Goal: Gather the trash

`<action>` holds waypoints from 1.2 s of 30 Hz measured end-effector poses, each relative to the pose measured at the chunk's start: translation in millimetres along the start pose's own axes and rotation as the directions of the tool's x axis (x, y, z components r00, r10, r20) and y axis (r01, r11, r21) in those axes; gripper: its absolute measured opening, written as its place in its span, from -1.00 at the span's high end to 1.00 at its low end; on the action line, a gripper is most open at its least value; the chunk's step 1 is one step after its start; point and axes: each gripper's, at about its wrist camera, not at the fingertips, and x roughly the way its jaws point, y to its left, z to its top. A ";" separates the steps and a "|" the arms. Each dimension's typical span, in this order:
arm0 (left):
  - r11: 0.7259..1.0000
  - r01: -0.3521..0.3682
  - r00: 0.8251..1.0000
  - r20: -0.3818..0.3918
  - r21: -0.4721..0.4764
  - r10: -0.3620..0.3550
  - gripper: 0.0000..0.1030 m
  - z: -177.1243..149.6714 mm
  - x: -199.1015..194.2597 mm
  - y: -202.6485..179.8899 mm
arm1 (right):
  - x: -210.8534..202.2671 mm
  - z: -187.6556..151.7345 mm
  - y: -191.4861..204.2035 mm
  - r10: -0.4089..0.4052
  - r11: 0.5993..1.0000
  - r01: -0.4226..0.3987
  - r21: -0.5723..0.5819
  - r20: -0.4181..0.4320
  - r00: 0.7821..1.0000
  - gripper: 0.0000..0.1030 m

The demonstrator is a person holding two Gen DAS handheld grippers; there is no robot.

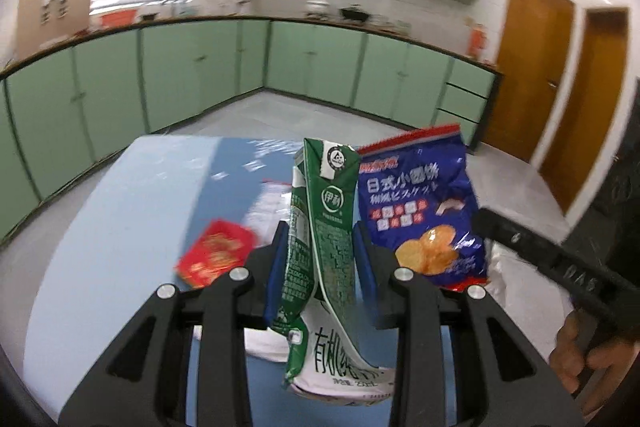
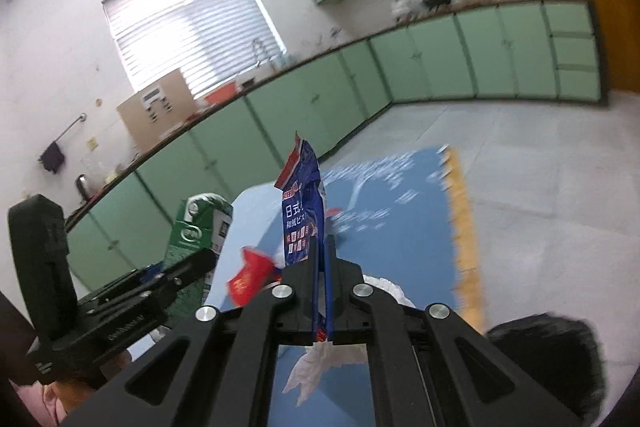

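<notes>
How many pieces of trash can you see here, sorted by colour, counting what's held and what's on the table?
Green and white: 1, the milk carton in the left jaws.
Blue: 1, the snack bag in the right jaws.
Red: 1, the red packet on the table.
White: 1, the crumpled tissue on the table.
Total: 4

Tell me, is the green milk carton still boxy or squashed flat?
Squashed. The green milk carton is creased and caved in, pinched between the left gripper's blue fingers, its bottom end bent.

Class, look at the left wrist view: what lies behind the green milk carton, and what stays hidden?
Behind the green milk carton lie the blue table, clear plastic wrap and a red packet. The carton covers part of the wrap; anything directly behind it cannot be seen.
</notes>
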 end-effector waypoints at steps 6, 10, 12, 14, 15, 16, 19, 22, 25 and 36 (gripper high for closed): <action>0.998 -0.049 0.998 -0.045 -0.030 0.047 0.40 -8.9 15.3 24.2 | 52.6 -18.1 -0.9 -0.016 0.998 0.022 0.057 -0.098 0.995 0.95; 0.998 -0.053 0.995 -0.092 -0.027 0.050 0.40 -19.5 35.1 28.0 | 67.6 -31.2 -2.2 -0.049 0.996 0.059 0.065 -0.143 0.988 0.95; 0.998 -0.051 0.993 -0.107 -0.030 0.047 0.40 -25.7 38.8 30.7 | 67.5 -36.8 -4.6 -0.056 0.996 0.066 0.059 -0.157 0.986 0.95; 0.998 -0.051 0.992 -0.120 -0.029 0.047 0.40 -30.5 43.3 30.5 | 67.3 -39.5 -5.7 -0.071 0.996 0.080 0.049 -0.168 0.983 0.86; 0.998 -0.051 0.991 -0.125 -0.028 0.047 0.40 -31.3 44.7 31.2 | 67.4 -39.7 -6.4 -0.075 0.996 0.084 0.043 -0.175 0.982 0.85; 0.998 -0.051 0.991 -0.126 -0.028 0.047 0.40 -32.3 45.6 31.3 | 67.1 -40.4 -6.7 -0.076 0.996 0.084 0.039 -0.179 0.981 0.83; 0.998 -0.054 0.991 -0.124 -0.027 0.050 0.40 -30.4 48.6 33.6 | 70.8 -37.4 -8.8 -0.077 0.996 0.084 0.030 -0.185 0.980 0.21; 0.998 -0.059 0.992 -0.114 -0.021 0.056 0.40 -28.5 49.0 34.0 | 78.3 -33.7 -11.8 -0.076 0.996 0.082 0.023 -0.193 0.978 0.08; 0.998 -0.061 0.992 -0.113 -0.029 0.057 0.40 -25.9 51.7 35.7 | 88.0 -28.4 -18.1 -0.083 0.996 0.090 0.027 -0.205 0.975 -0.06; 0.998 -0.068 0.991 -0.115 -0.003 0.067 0.39 -25.5 62.2 30.0 | 105.2 -29.8 -45.4 -0.096 0.986 0.130 0.101 -0.293 0.951 -0.10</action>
